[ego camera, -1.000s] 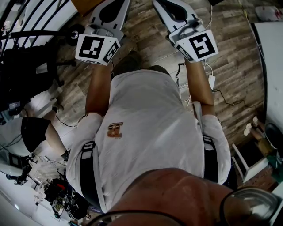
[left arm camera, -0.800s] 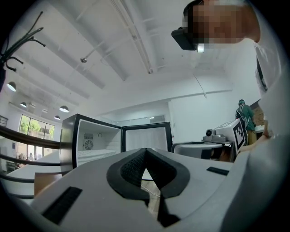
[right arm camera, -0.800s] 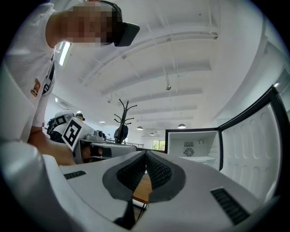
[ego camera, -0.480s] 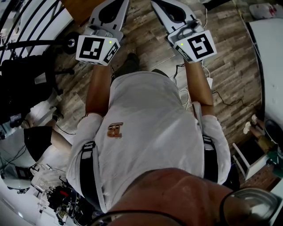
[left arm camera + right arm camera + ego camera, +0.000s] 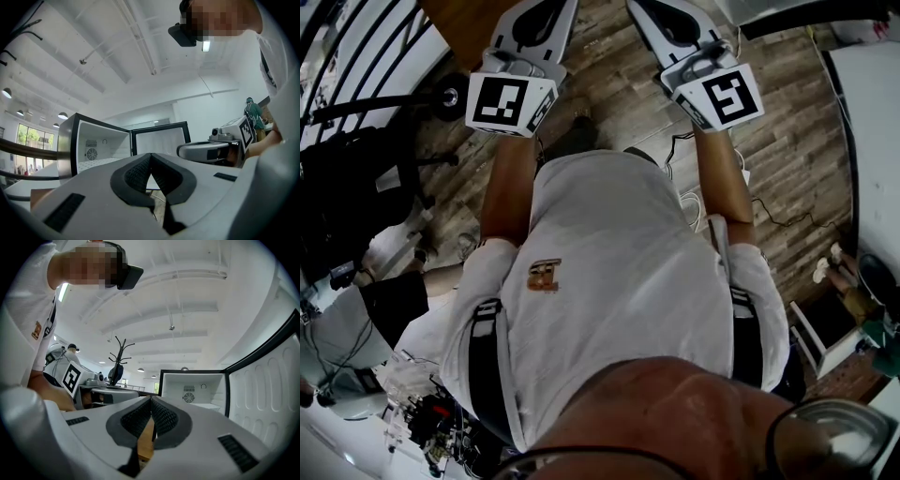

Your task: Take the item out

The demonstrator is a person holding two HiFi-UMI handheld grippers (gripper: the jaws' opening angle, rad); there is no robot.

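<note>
Approach step, I'd say: left claw (image 5: 151,155) and right claw (image 5: 151,400) both closed, nothing held. Open fridge (image 5: 101,143) left of centre in left gripper view; item not visible inside. Next: close in, spread jaws.

Grippers: two, the left gripper (image 5: 151,164) and the right gripper (image 5: 151,409). Marker cubes: two, one per gripper, the left marker cube (image 5: 508,101) and the right marker cube (image 5: 727,96). Fridge (image 5: 65,146): one, with one open door (image 5: 160,140) and one round fan grille (image 5: 90,153) inside. Coat stand (image 5: 117,359): one. Person (image 5: 619,281) in a white shirt holding both grippers: one.
</note>
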